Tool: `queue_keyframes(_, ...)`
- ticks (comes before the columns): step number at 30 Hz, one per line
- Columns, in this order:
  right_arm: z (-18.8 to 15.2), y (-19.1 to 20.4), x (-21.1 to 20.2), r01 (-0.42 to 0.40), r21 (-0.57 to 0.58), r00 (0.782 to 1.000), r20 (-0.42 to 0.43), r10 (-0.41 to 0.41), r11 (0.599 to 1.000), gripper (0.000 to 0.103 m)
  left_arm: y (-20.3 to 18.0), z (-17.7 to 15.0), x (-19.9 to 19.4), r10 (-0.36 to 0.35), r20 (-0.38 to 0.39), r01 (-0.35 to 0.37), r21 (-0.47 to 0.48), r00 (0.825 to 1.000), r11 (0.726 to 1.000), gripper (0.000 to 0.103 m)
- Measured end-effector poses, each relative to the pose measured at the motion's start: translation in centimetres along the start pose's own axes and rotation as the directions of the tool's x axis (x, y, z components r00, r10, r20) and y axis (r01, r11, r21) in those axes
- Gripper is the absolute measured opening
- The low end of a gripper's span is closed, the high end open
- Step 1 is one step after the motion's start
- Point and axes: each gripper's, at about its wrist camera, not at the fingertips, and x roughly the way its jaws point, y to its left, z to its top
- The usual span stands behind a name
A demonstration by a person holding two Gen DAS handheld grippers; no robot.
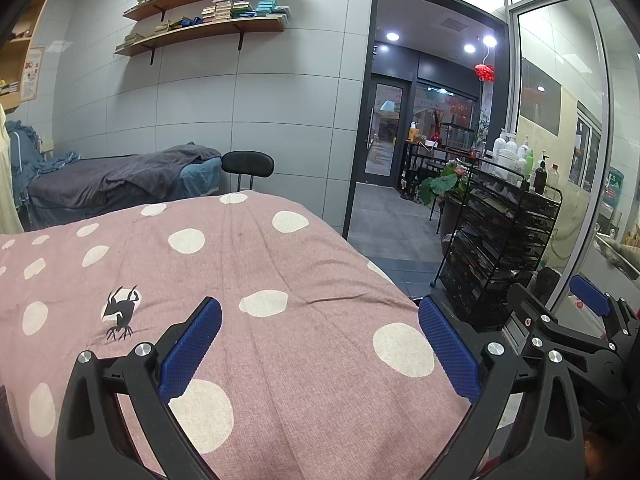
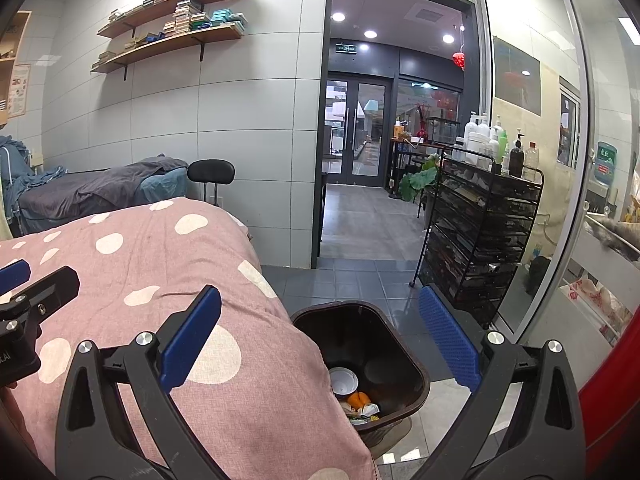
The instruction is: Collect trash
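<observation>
Pink dotted bedcover (image 1: 280,264), ribbed blue tongs (image 2: 320,312) parted, brown bin (image 2: 412,372)

bin (image 2: 360,356) mouth open above | bed (image 2: 168,280) crowds its left

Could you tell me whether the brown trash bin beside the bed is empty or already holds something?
Not empty. The trash bin stands open-topped, and a white cup, orange scraps and wrappers lie at its bottom.
</observation>
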Motion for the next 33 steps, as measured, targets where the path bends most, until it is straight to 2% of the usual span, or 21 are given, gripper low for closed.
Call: queue_keyframes(33,-0.09,-0.16,-0.06,-0.002,0.008,1.0,-0.004,0.002,1.0,0.097,-0.31,-0.48,0.19,0.001,-0.016,-0.002,-0.014,1.0,1.0,0.097)
